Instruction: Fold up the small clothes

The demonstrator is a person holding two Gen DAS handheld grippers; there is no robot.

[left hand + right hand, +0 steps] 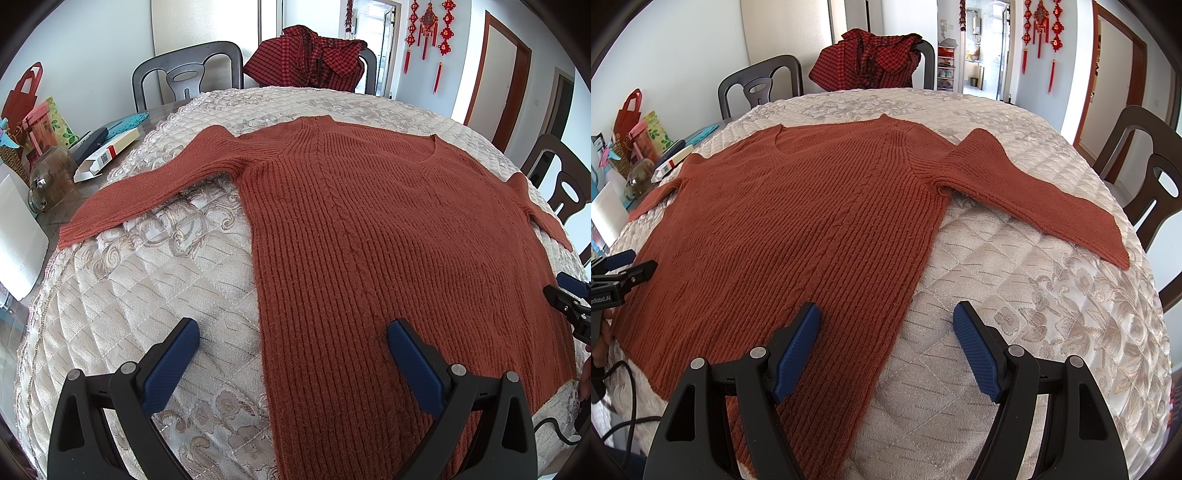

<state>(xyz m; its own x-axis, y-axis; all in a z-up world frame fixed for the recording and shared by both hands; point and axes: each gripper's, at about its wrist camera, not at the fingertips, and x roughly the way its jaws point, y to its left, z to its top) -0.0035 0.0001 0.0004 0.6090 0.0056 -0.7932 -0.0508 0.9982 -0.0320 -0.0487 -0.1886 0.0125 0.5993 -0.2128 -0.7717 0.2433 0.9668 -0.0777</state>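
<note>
**A:** Rust-red knitted sweater (369, 221) lies flat, front up, on the quilted table cover (122, 306). Both sleeves out sideways, V-neck at the far side, hem toward us. Nothing folded yet, by the look of it.

**B:** Claws?

**A:** Left gripper (293, 350) released, jaws wide, straddling the sweater's left side edge near the hem: one pad over the quilt, the other over the knit. Right gripper (886, 339) likewise spread, straddling the right side edge. Neither grasps anything. Whether the pads touch the fabric, cannot tell.

**B:** Step in hand?

**A:** Probably the first grasp, each claw taking its lower edge or corner.

**B:** How to do it well?

**A:** Pinch both layers of the knit, not the quilt beneath; the cover looks soft enough to catch. The ribbing will likely stretch, so lift both sides evenly. Bring the sleeves in first or they'll trail. Left sleeve (147, 184) ends near the cover's edge, close to a glass jar (48, 184).
</note>
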